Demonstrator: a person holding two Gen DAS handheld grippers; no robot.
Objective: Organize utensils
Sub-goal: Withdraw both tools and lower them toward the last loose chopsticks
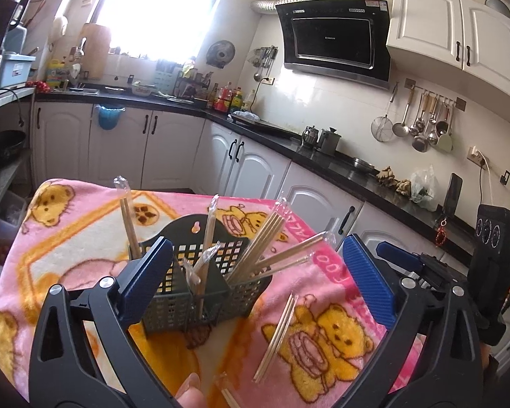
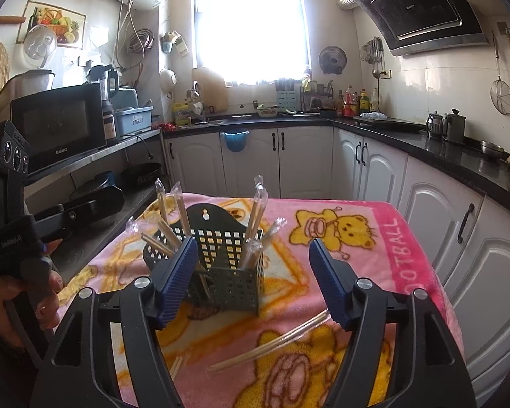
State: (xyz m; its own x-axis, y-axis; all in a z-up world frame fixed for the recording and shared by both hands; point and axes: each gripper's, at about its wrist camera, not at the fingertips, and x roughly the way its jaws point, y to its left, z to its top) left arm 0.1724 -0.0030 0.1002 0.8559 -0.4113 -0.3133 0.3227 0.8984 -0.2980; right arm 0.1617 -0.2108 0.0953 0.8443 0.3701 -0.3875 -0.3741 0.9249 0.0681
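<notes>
A dark grey perforated caddy (image 1: 221, 292) stands on a table under a pink bear-print blanket (image 1: 71, 244). Several wrapped chopstick pairs stick up out of it. A loose pair of chopsticks (image 1: 275, 336) lies on the blanket, in front and to the right of the caddy. Another wrapped pair (image 1: 227, 392) lies at the near edge. My left gripper (image 1: 255, 278) is open just short of the caddy, nothing between its blue pads. In the right wrist view, my right gripper (image 2: 253, 285) is also open and holds nothing. It faces the caddy (image 2: 234, 285), and loose chopsticks (image 2: 275, 343) lie below it.
A black counter (image 1: 323, 159) with white cabinets runs along the back and right. A shelf with a microwave (image 2: 57, 125) stands left of the table. A hand (image 2: 34, 302) holds the left tool at the table's left edge. Bare blanket (image 2: 374, 238) lies right of the caddy.
</notes>
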